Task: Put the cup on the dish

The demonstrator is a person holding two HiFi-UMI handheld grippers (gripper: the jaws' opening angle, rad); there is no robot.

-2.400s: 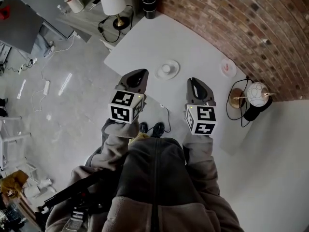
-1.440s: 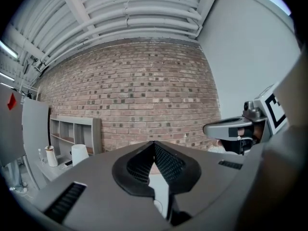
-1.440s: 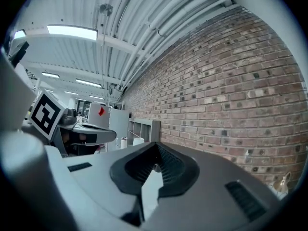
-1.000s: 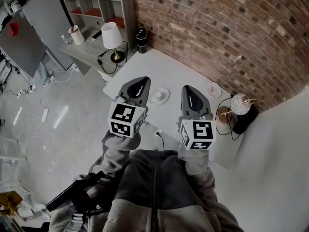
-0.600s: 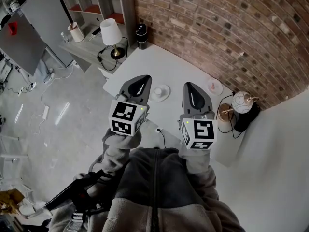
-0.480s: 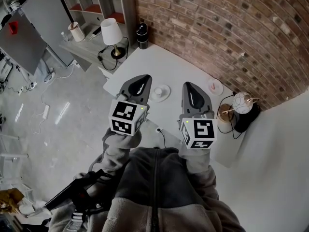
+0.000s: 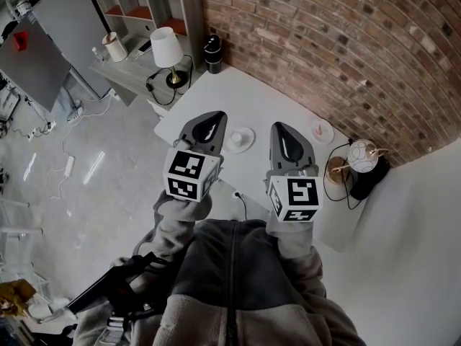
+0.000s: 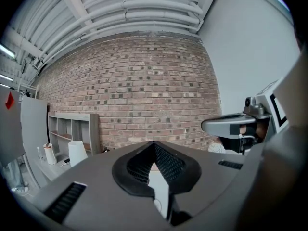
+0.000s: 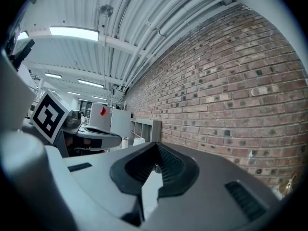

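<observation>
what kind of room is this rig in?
Likely a lab or studio in an industrial loft-style space rather than a home: exposed brick wall, bare concrete floor, open ceiling pipes. The white table and table lamp look staged.

Both tools have advanced over the desk (image 7: 266, 103). The dish (image 7: 241, 139), formerly ahead of their tips, now lies between the left tool (image 7: 209, 120) and the right tool (image 7: 285, 127), nearer the left.
</observation>
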